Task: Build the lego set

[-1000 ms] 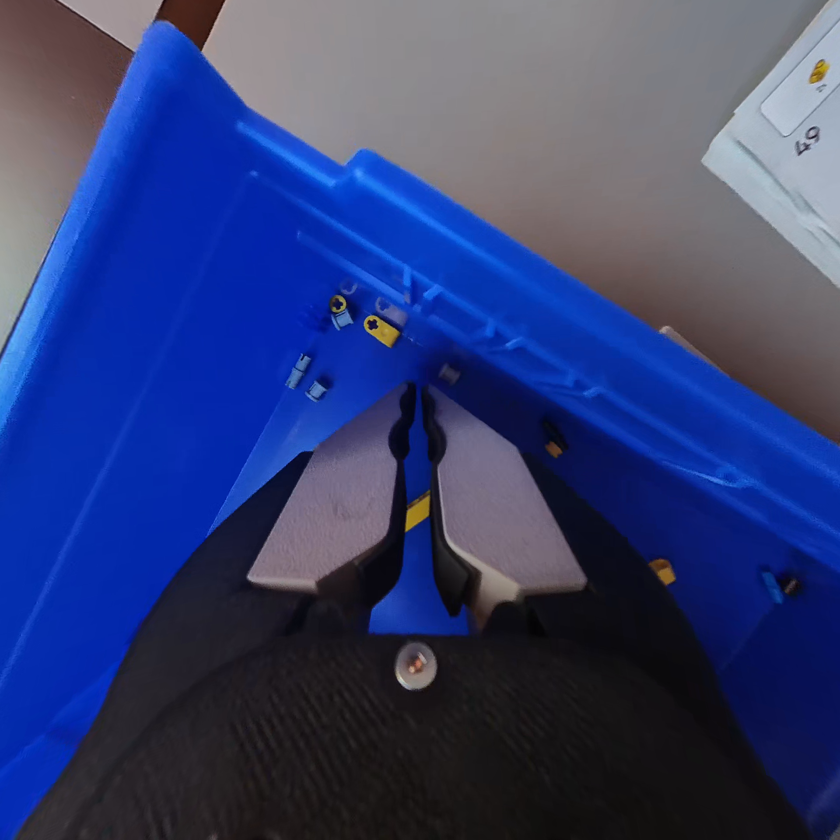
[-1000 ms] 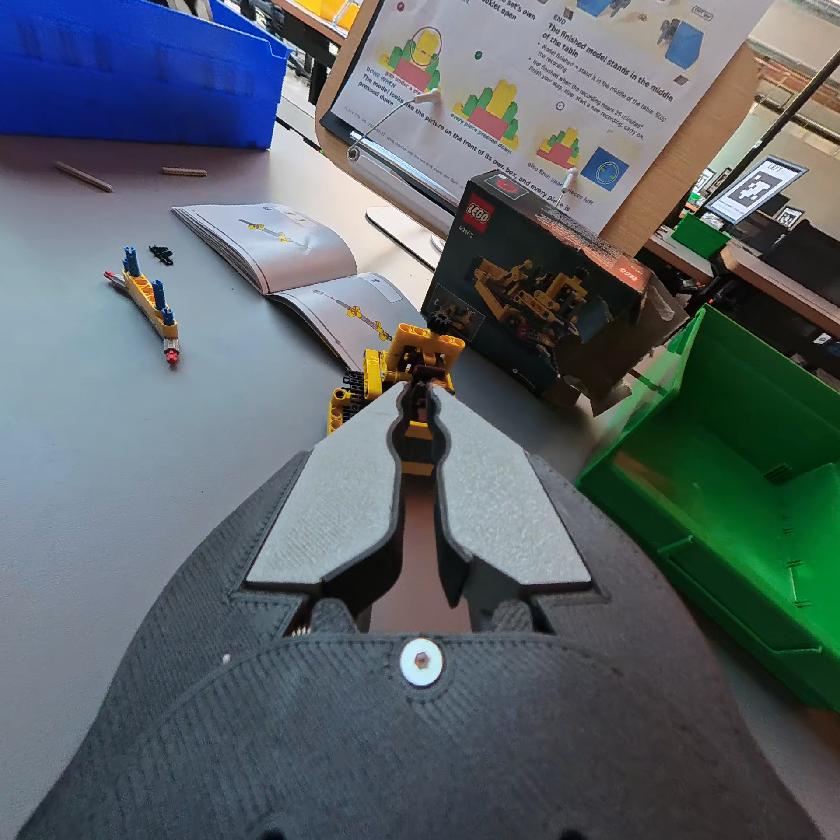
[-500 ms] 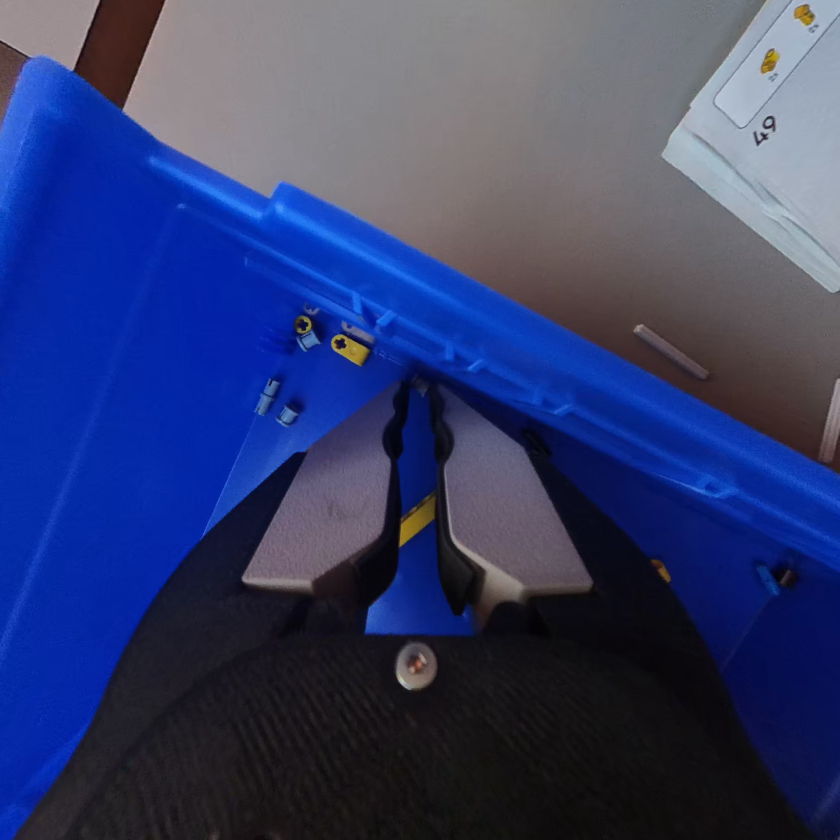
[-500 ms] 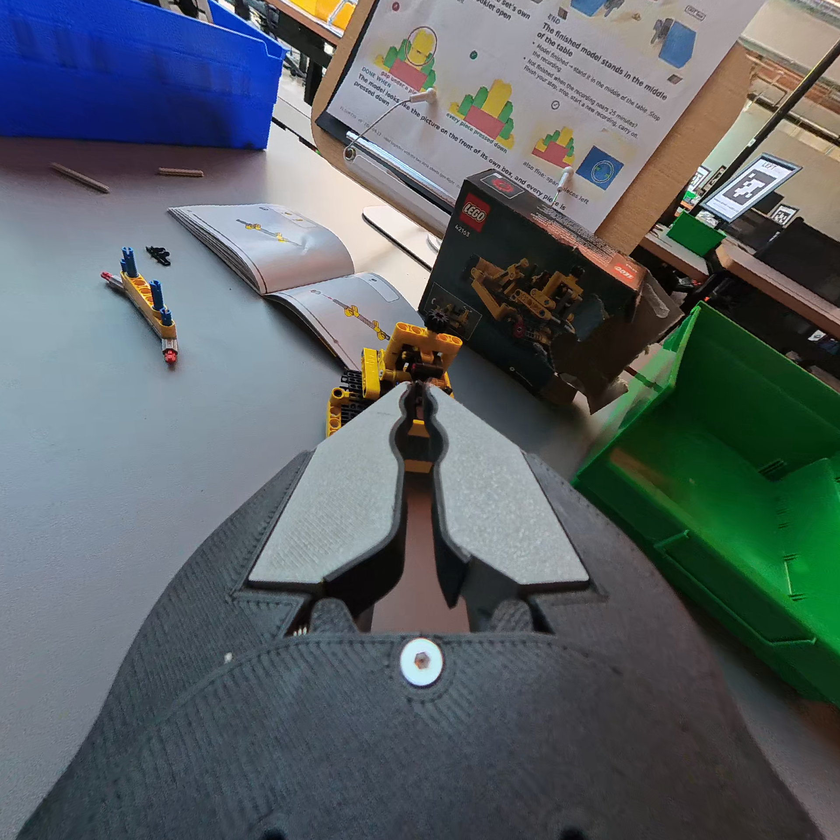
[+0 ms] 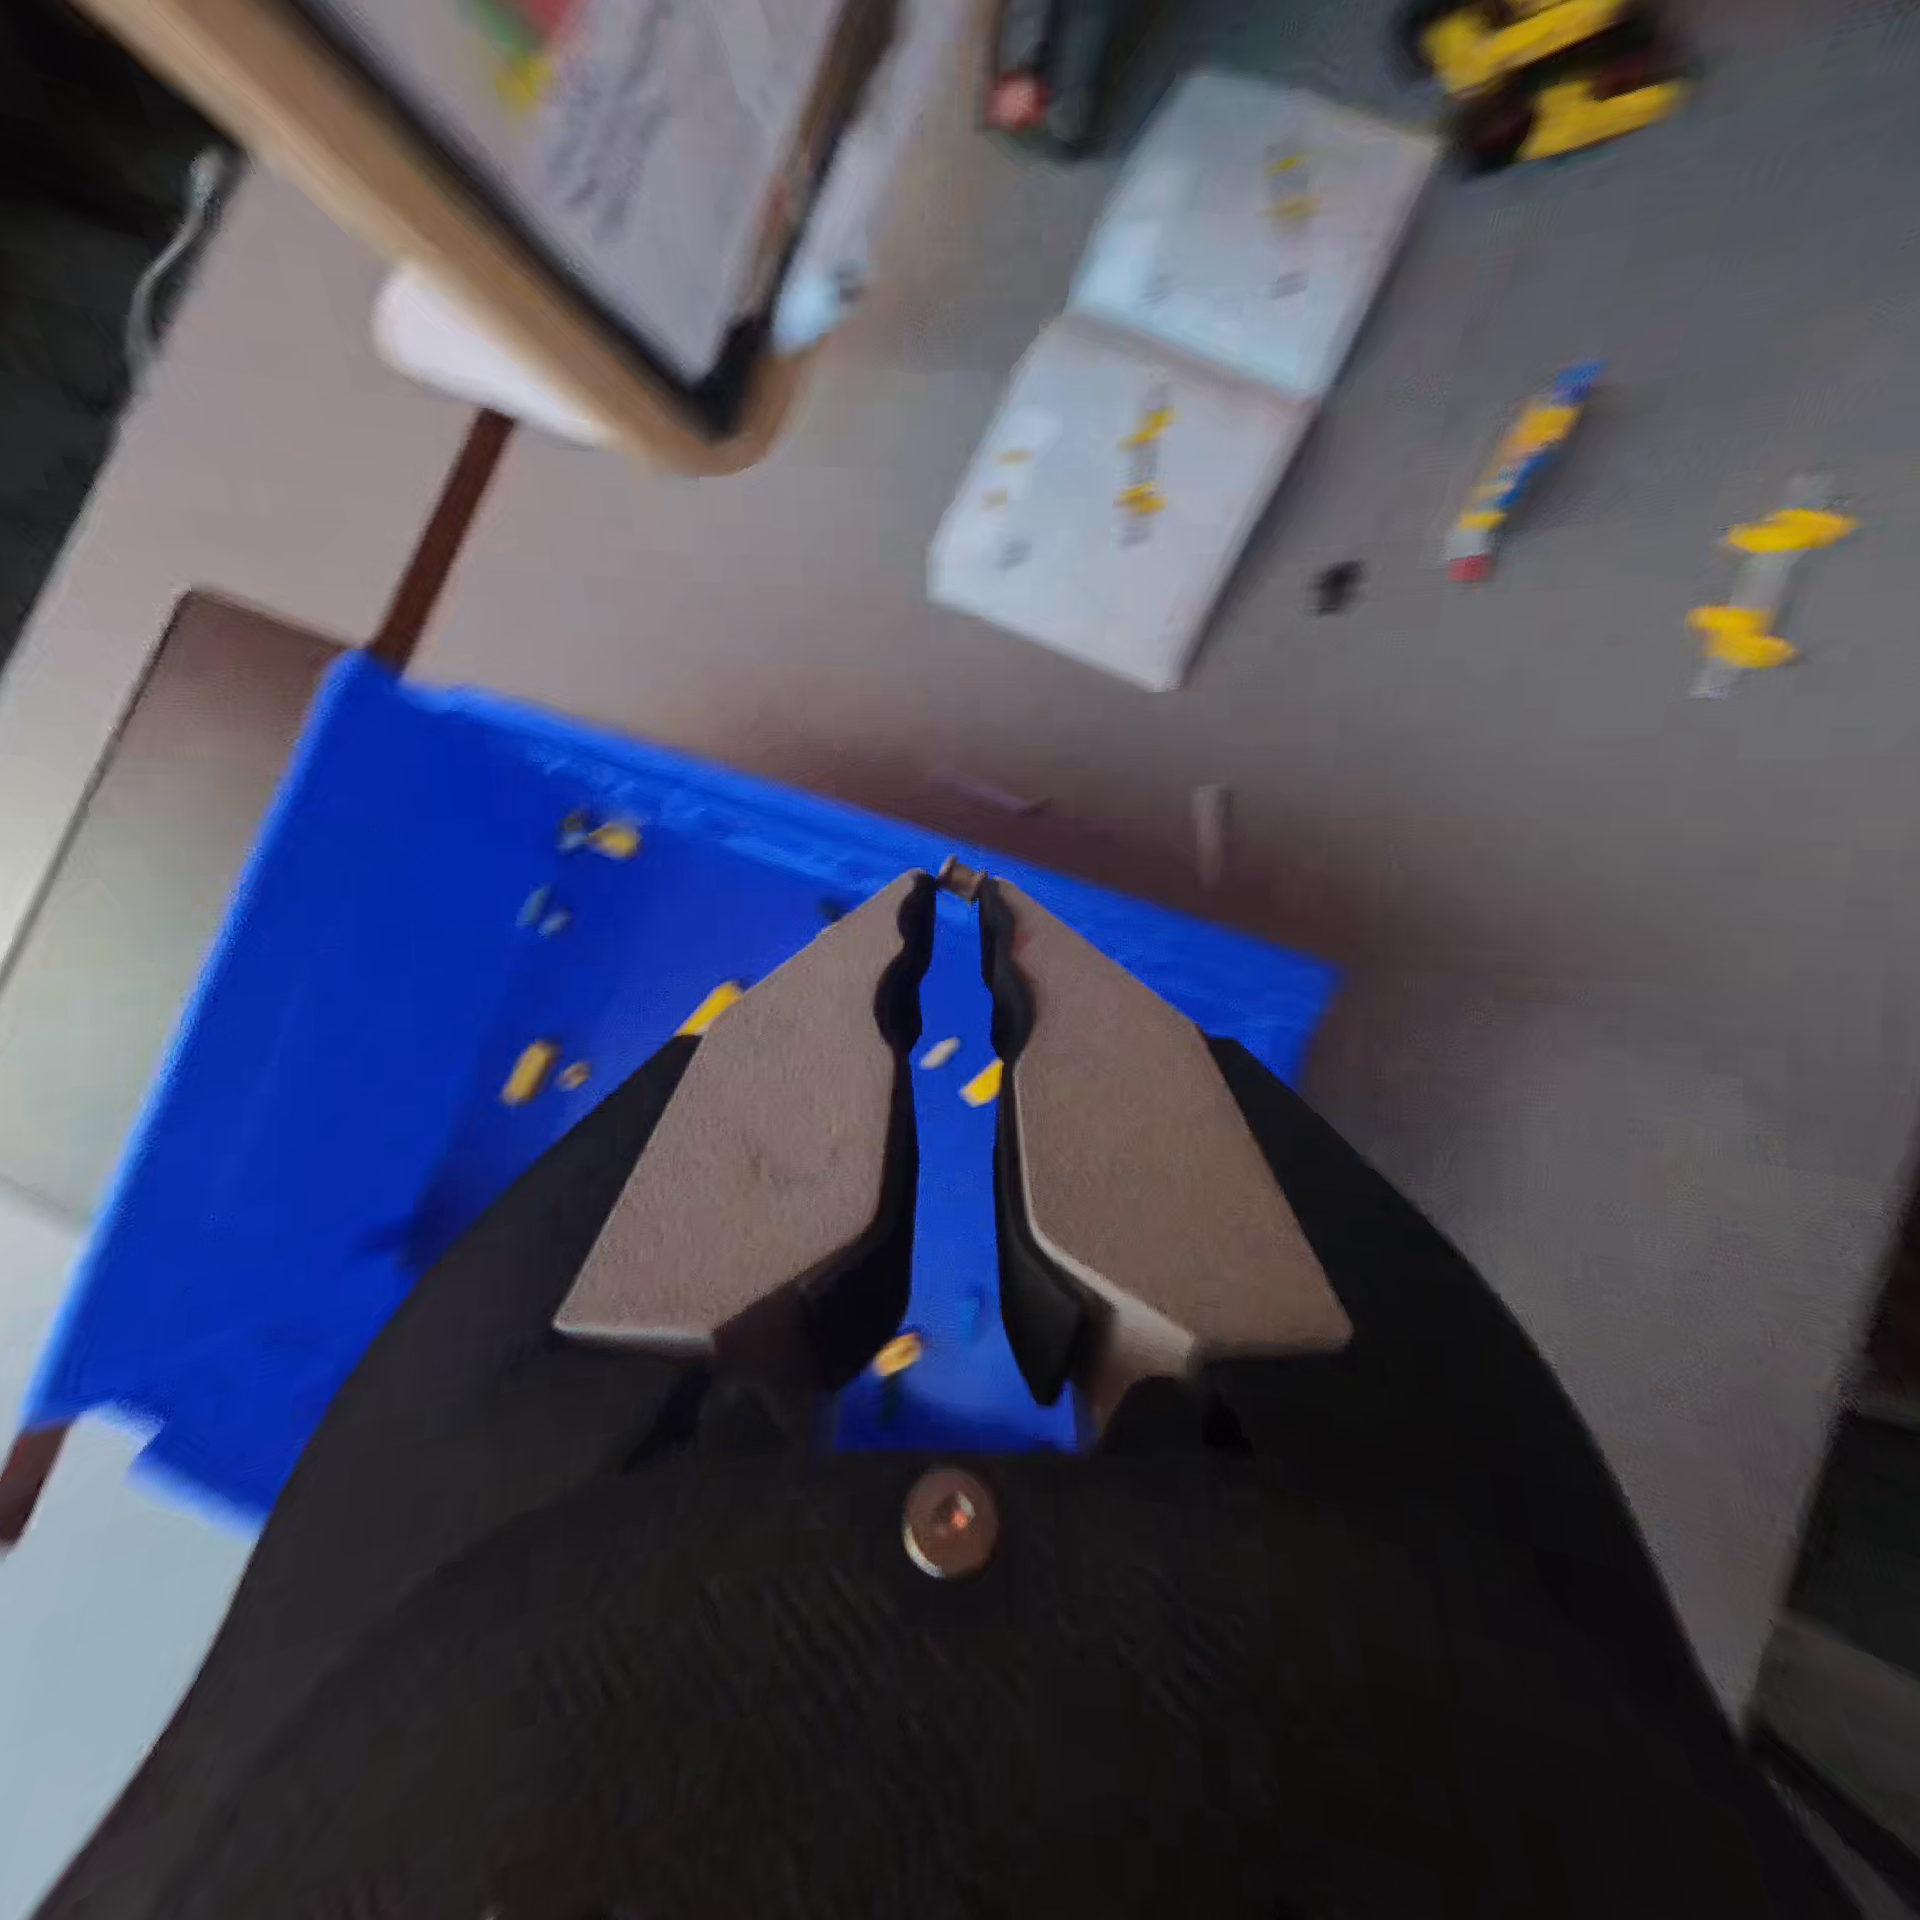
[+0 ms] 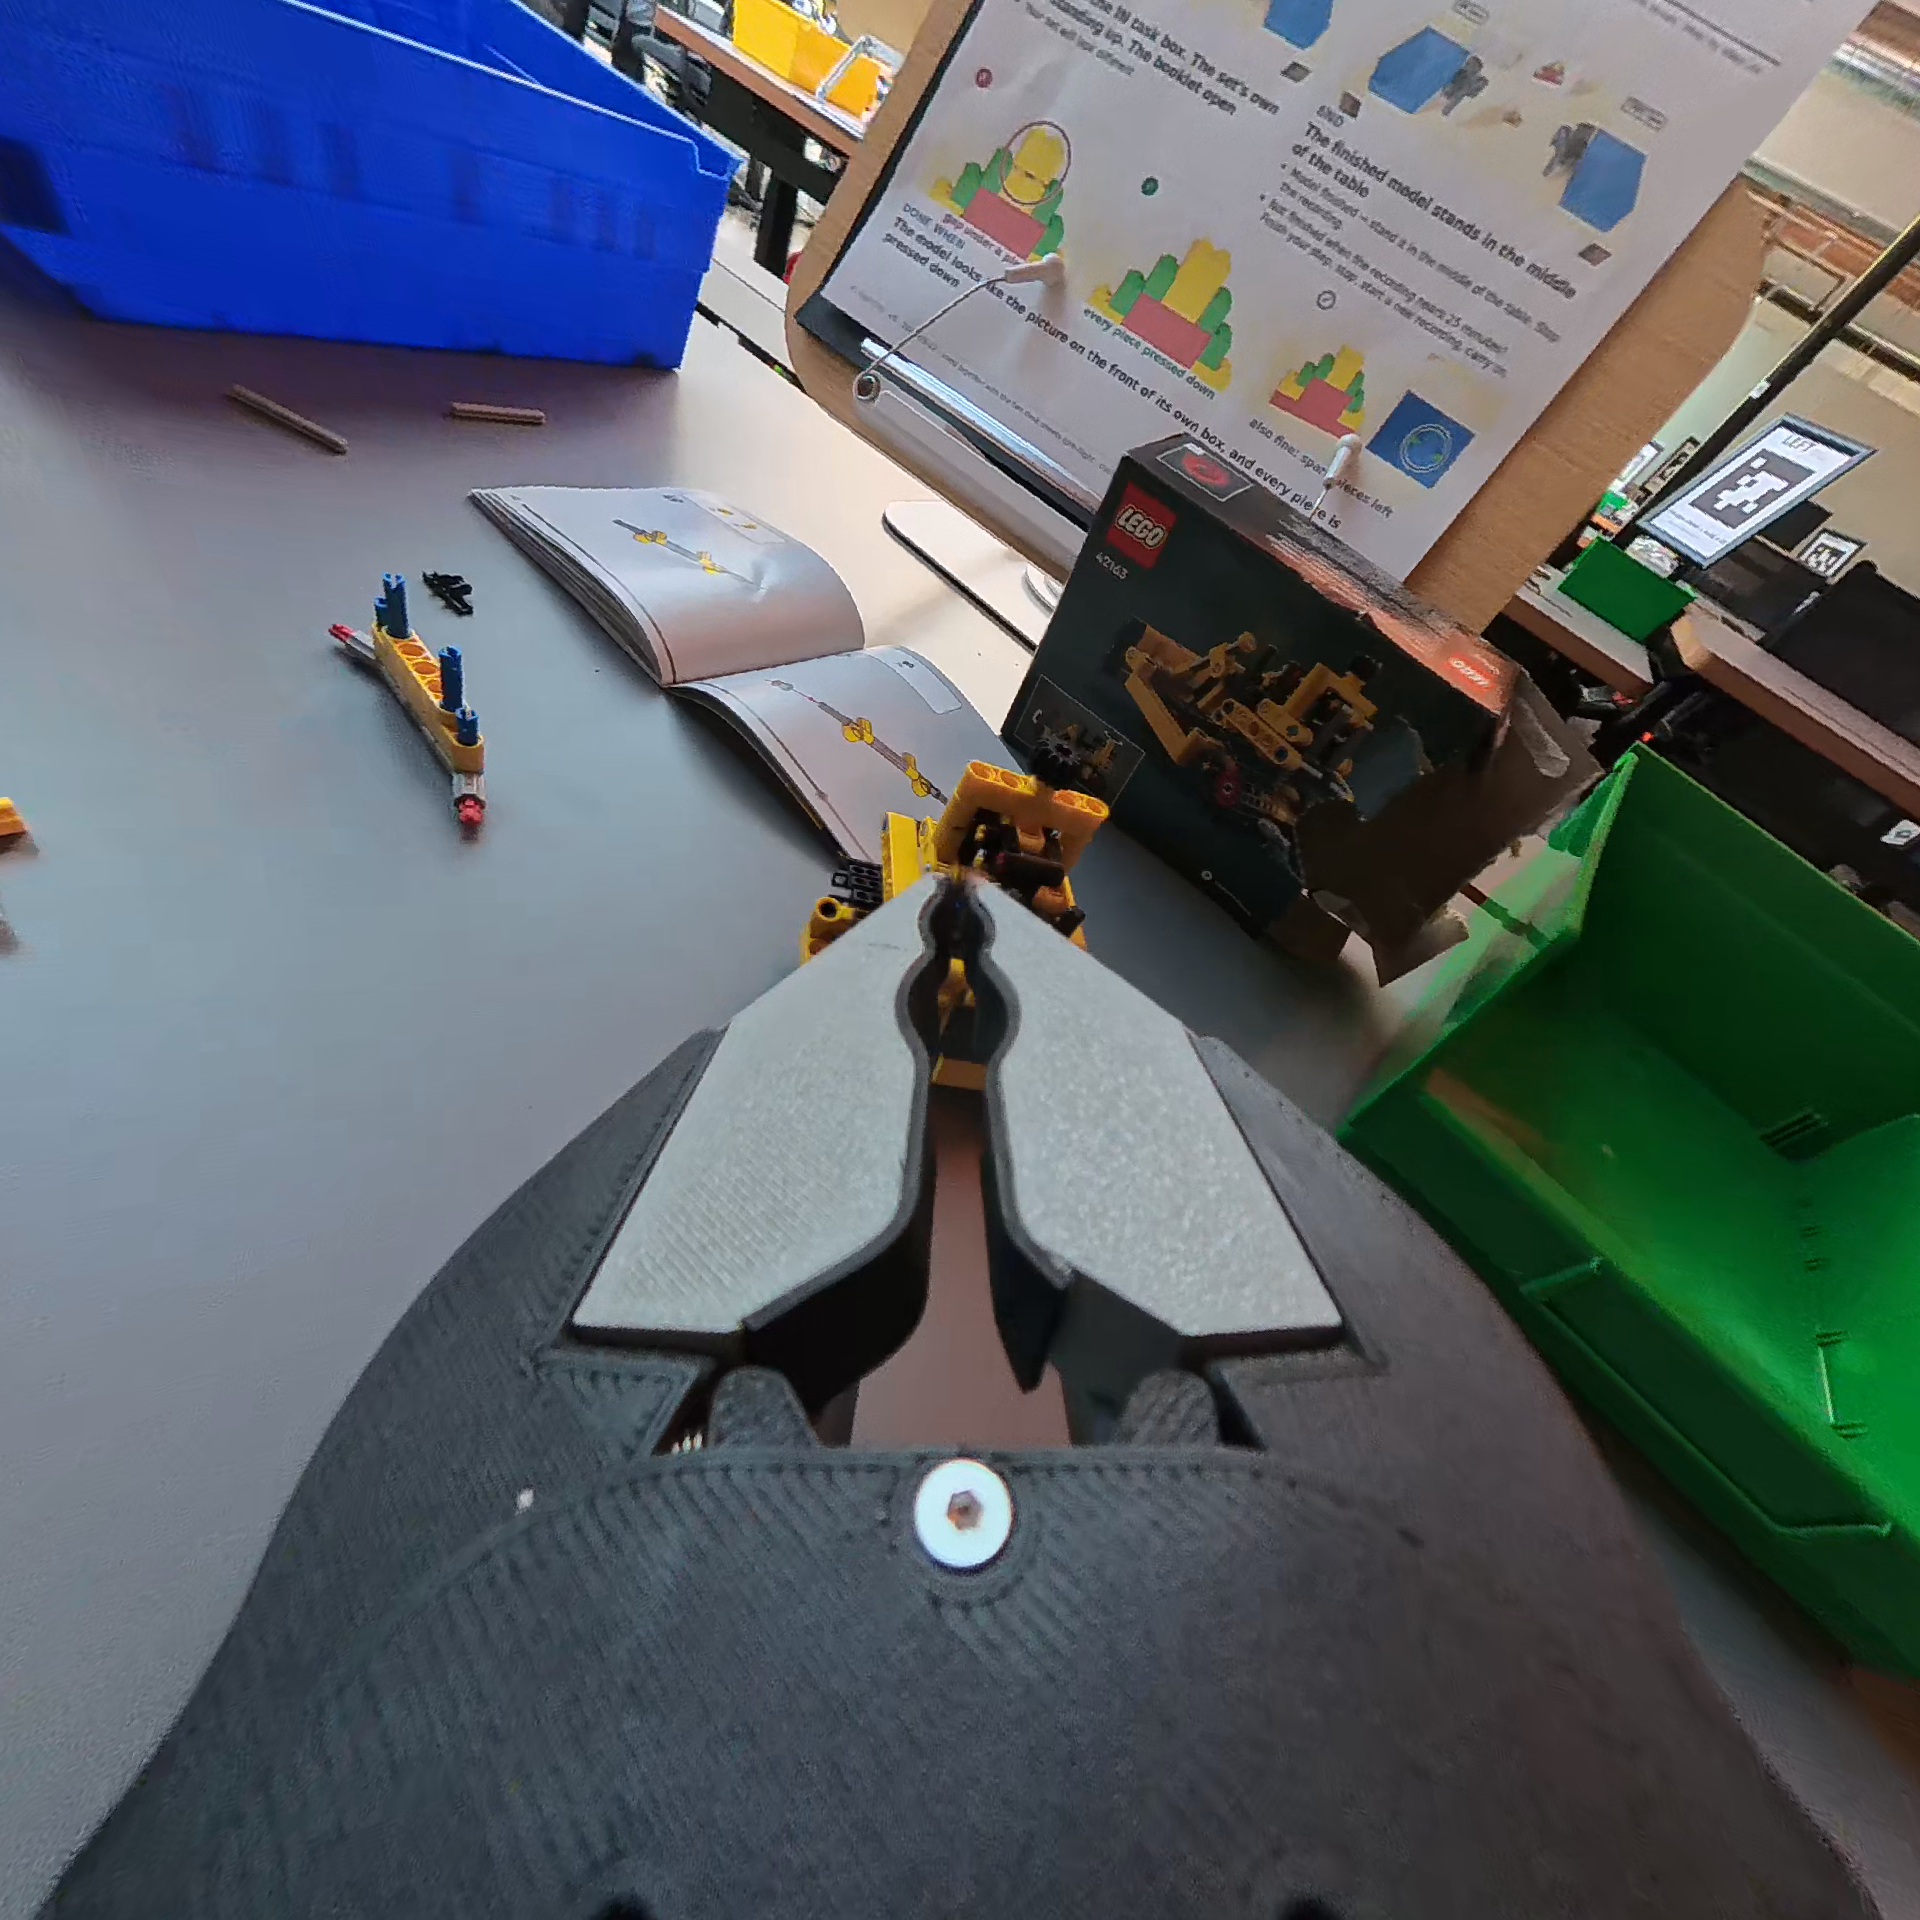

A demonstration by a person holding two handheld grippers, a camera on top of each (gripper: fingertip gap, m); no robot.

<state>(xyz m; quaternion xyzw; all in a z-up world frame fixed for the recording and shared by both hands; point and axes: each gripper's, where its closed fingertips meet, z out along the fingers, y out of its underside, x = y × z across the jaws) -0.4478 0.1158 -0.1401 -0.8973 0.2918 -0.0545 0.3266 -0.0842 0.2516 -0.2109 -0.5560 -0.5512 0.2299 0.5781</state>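
Observation:
In the blurred left wrist view my left gripper (image 5: 958, 888) is shut on a small grey piece (image 5: 960, 879) and holds it above the blue bin (image 5: 343, 1039), which has several small yellow and blue parts in it. My right gripper (image 6: 961, 896) is shut, with its tips against the near side of the yellow and black model (image 6: 1023, 826) on the table. Whether the tips pinch a part of the model is hidden. The model also shows far off in the left wrist view (image 5: 1548, 73). A yellow beam with blue pins (image 6: 426, 696) lies at the left.
An open instruction booklet (image 6: 727, 613) lies behind the model, with the set's box (image 6: 1268, 707) to its right. A green bin (image 6: 1683, 1174) stands at the right and the blue bin (image 6: 364, 208) at the back left. A sheet on a board (image 6: 1299, 208) stands behind. Two thin sticks (image 6: 286, 418) lie near the blue bin. There is about 40 cm between the tips of the two grippers.
My left gripper closed on the small grey piece in the bin and lifted up and back, so the table now shows. My right gripper closed its tips at the model.

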